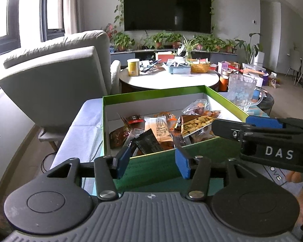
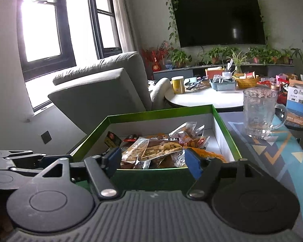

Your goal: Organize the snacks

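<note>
Both fingers half open, empty, frame bottom; approach green cardboard box (image 1: 159, 161) low, pinch one snack packet (image 2: 161, 148).

A green box (image 1: 161, 165) with white inside walls; blue-padded grippers; a teal cloth (image 2: 272, 151) with triangles.

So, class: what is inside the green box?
The green box holds loose snack packets: a peanut pack, a white wrapper, a black wrapper. Lower packets and the floor are covered.
</note>
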`<state>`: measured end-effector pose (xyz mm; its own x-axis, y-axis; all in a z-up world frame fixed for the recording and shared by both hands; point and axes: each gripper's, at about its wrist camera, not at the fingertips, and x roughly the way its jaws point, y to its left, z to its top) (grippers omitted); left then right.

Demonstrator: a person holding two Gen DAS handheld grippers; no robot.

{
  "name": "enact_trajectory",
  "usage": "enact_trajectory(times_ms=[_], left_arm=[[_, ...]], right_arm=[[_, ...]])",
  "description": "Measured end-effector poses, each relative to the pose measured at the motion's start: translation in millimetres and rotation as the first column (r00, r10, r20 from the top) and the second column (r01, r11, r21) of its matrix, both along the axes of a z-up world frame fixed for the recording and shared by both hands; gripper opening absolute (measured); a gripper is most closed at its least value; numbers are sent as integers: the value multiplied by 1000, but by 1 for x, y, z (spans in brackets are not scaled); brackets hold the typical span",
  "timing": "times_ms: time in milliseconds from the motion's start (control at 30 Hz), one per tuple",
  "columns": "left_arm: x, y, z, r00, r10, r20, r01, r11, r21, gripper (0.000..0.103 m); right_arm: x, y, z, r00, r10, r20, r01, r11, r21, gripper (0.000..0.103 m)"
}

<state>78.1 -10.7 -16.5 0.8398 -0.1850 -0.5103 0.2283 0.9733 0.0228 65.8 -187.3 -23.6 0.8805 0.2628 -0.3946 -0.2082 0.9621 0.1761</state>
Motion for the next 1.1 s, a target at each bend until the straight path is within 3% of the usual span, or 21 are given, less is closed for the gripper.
enact_trajectory(times_ms=[300, 467, 1100], left_arm=[[-23, 0, 4, 1000, 0, 0, 0, 1000, -2, 51], [-35, 2, 9, 1000, 21, 23, -21, 1000, 0, 59], [-63, -11, 9, 995, 93, 30, -95, 993, 65, 61]], right_arm=[[-28, -2, 6, 1000, -10, 9, 10, 1000, -5, 64], [-42, -2, 9, 1000, -12, 19, 13, 1000, -9, 64], [-77, 0, 13, 998, -26, 51, 29, 998, -56, 64]])
